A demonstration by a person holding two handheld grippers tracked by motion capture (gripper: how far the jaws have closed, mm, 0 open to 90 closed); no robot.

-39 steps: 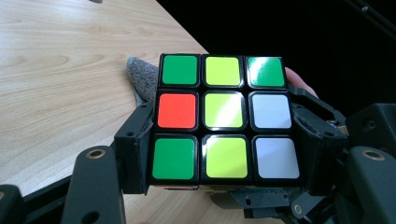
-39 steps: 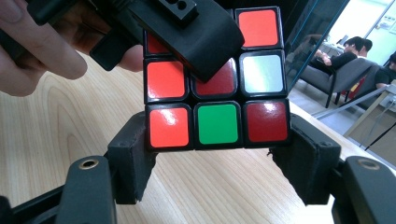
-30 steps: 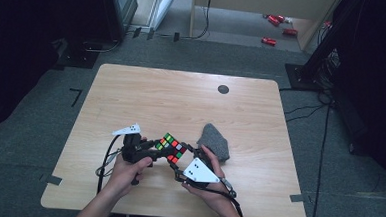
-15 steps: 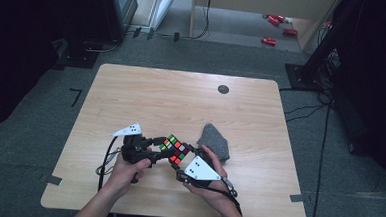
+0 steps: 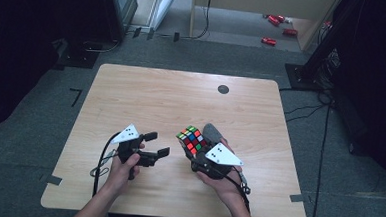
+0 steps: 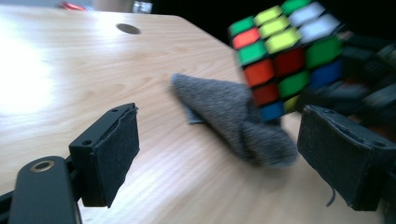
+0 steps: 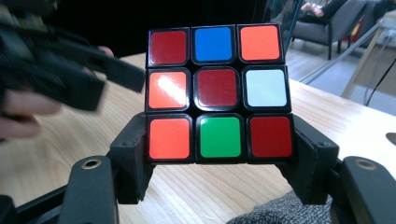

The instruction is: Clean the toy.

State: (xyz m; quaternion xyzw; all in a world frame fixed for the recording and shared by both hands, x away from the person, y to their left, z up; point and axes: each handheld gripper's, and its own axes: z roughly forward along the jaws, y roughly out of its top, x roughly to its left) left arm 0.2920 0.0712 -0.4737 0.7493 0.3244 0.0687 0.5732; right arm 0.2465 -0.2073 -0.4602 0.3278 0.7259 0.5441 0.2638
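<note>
Multicoloured puzzle cube sits clamped by its bottom layer between the right gripper jaws; left gripper jaws just opened, empty.

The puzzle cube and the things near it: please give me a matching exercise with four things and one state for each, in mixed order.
Things:
1. puzzle cube
2. grey cloth
3. left hand-held gripper
4. right hand-held gripper

States:
A. lies crumpled on the table
B. open, nothing between its jaws
C. clamped by its bottom row, lifted off the table
D. shut on the cube

Pairs: 1-C, 2-A, 3-B, 4-D
</note>
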